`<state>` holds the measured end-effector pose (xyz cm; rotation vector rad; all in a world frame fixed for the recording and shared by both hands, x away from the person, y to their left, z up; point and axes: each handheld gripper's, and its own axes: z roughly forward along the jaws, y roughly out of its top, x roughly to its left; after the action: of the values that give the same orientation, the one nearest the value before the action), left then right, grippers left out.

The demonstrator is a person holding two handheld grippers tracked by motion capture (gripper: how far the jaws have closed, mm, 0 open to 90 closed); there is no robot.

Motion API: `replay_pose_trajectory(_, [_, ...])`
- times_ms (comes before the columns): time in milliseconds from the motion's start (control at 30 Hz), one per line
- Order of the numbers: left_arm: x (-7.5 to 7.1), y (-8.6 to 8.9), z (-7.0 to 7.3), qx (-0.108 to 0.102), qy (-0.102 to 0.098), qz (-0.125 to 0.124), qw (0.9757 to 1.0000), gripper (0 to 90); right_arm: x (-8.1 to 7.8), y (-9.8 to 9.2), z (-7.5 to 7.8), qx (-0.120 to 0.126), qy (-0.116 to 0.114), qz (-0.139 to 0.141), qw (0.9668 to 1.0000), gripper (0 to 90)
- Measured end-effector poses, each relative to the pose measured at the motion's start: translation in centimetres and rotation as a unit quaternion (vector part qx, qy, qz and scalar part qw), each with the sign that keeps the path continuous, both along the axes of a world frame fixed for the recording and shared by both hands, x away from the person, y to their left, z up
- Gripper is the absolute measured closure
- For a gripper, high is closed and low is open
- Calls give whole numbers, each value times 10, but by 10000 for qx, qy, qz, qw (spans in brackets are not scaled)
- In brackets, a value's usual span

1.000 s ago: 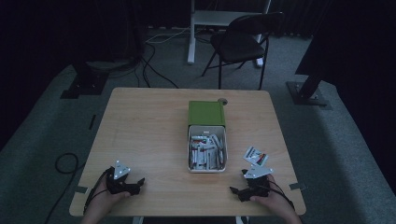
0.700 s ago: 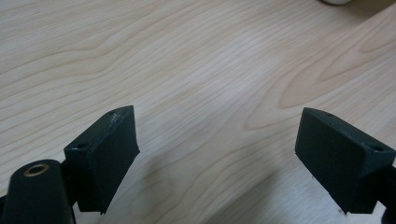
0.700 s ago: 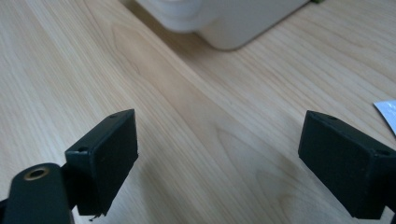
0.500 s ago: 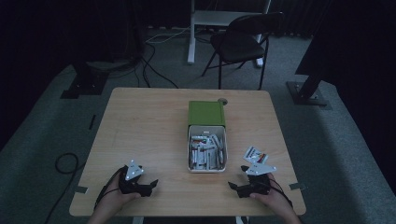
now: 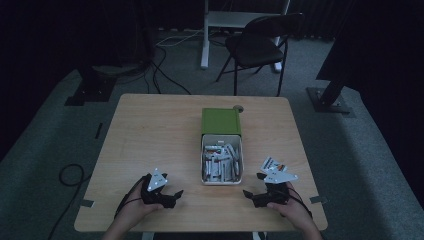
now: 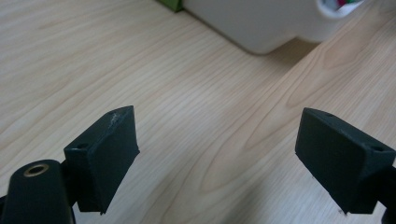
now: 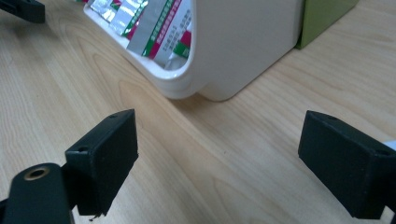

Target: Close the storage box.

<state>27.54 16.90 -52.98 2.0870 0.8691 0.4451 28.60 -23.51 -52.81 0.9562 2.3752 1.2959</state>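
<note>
Bin (image 5: 221, 179) as landmark: white, open-topped, mid-table, long axis running away from the person, green lid (image 5: 221, 121) butted against its far end. Full of sachets (image 5: 220, 162), printed foil, jumbled.

Left gripper (image 5: 169, 196) down at the bin's near-left corner, jaws spread wide, nothing between them; in the left gripper view just bare table (image 6: 196, 93) ahead and the bin's rounded corner up-right. Right gripper (image 5: 251, 196) at the near-right corner, likewise released and empty; near wall and sachets dead ahead in the right gripper view.

Both about equally close to the bin, flanking its near end. One loose sachet (image 5: 272, 164) right of the bin, just beyond the right gripper, probably that hand's pick, though too dim to be sure.
</note>
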Motion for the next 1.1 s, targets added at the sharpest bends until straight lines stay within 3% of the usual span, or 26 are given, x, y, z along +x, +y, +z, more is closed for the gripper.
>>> replay_pose_trajectory(267, [7, -17, 4, -237, -68, -154, 9996, 138, 4, 2, 8, 197, -95, 3, 9998, 116])
replay_pose_trajectory(367, [9, -23, 7, -450, -74, -231, 9987, 139, 6, 3, 10, 251, -89, 3, 9996, 116])
replay_pose_trajectory(533, [13, -30, 9, -515, -298, -305, 9978, 138, 8, 4, 14, 648, -23, -75, 9979, 116])
replay_pose_trajectory(800, [17, -40, 10, -485, -401, -431, 9971, 138, 14, 7, 17, 585, -214, -38, 9981, 116])
replay_pose_trajectory(933, [23, -43, 11, -540, -467, -371, 9968, 137, 19, 8, 20, 535, -335, -48, 9980, 130])
replay_pose_trajectory(1100, [30, -46, 13, -538, -579, -331, 9963, 112, 26, 8, 22, 668, -321, -122, 9972, 129])
